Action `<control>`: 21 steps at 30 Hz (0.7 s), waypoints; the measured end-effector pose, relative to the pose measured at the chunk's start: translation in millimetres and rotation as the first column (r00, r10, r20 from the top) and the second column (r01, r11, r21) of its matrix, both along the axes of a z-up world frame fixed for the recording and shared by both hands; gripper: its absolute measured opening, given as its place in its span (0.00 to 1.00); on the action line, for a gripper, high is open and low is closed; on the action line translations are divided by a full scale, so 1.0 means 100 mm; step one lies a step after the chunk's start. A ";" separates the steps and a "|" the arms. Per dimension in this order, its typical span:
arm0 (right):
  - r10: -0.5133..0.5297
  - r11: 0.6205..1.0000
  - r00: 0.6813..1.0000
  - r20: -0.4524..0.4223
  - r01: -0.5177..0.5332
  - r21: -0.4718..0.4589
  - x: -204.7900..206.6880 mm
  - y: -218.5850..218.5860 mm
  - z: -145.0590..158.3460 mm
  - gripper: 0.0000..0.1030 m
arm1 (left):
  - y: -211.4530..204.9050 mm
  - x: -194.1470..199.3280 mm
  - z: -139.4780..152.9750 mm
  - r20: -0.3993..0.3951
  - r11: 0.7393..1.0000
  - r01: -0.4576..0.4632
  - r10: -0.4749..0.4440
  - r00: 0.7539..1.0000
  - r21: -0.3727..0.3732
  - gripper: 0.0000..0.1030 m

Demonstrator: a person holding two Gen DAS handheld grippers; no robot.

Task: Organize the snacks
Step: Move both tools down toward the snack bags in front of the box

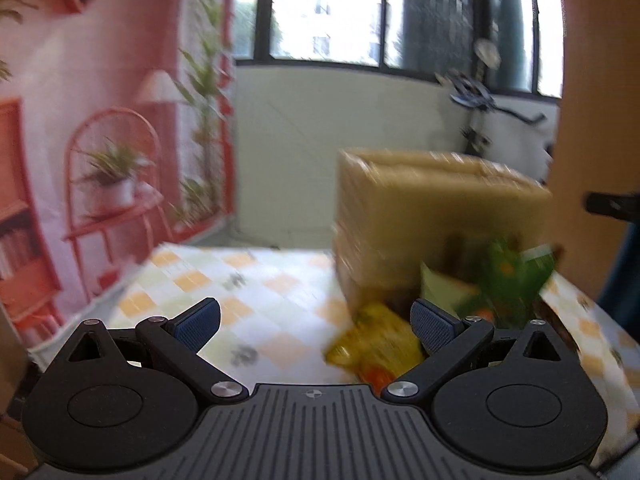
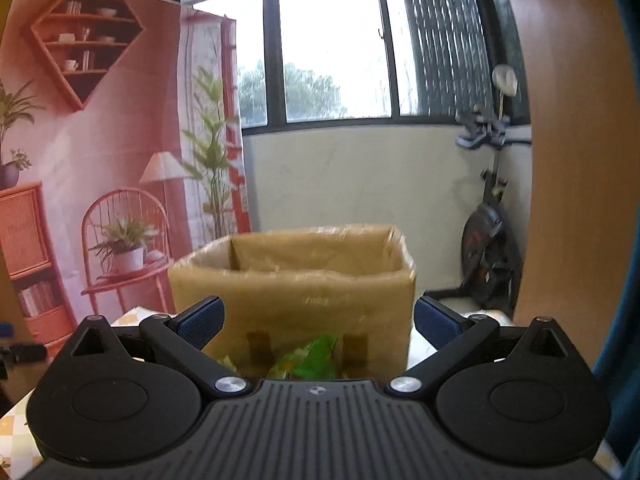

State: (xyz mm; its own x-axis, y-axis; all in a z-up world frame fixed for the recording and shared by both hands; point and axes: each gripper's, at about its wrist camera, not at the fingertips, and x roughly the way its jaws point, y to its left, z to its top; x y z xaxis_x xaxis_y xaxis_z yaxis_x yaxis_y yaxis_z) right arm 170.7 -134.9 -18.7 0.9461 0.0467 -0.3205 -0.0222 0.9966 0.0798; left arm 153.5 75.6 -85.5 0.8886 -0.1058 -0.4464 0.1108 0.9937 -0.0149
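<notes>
Snack packets lie on the table at the foot of a cardboard box: a yellow packet nearest the left gripper, a green packet just beside it to the right, both touching or nearly touching the box front (left view is motion-blurred, so contact is uncertain). In the right wrist view only the green packet's top shows, low against the box wall.

Surface: table covered by a checked cloth, orange, pale green and white squares. Box stands upright on it, top open, interior lined with something glossy.

Room: printed backdrop of a pink interior hangs to the left; dark-framed window behind; white low wall beneath it. An exercise bike stands at the right, beside a wooden panel.

Left gripper: fingers spread wide, nothing between them, yellow packet partly behind the right finger.

Right gripper: fingers spread wide, empty, box front filling the gap and hiding most of the packets.
</notes>
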 end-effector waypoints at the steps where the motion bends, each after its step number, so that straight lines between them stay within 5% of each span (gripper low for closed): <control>1: 0.001 1.000 1.000 -0.014 -0.001 0.004 0.02 0.00 -0.05 0.99 | 0.00 -0.01 -0.05 -0.012 1.000 0.017 -0.017 1.000 -0.002 0.99; 12: 0.043 0.997 0.992 -0.123 -0.035 0.062 0.24 0.03 -0.36 0.98 | -0.17 0.03 -0.63 -0.186 0.983 0.182 -0.178 0.966 0.006 0.99; 21: 0.028 0.996 0.984 -0.175 -0.012 0.094 0.35 -0.05 -0.43 0.97 | -0.25 0.15 -0.77 -0.240 0.963 0.269 -0.258 0.936 0.013 0.99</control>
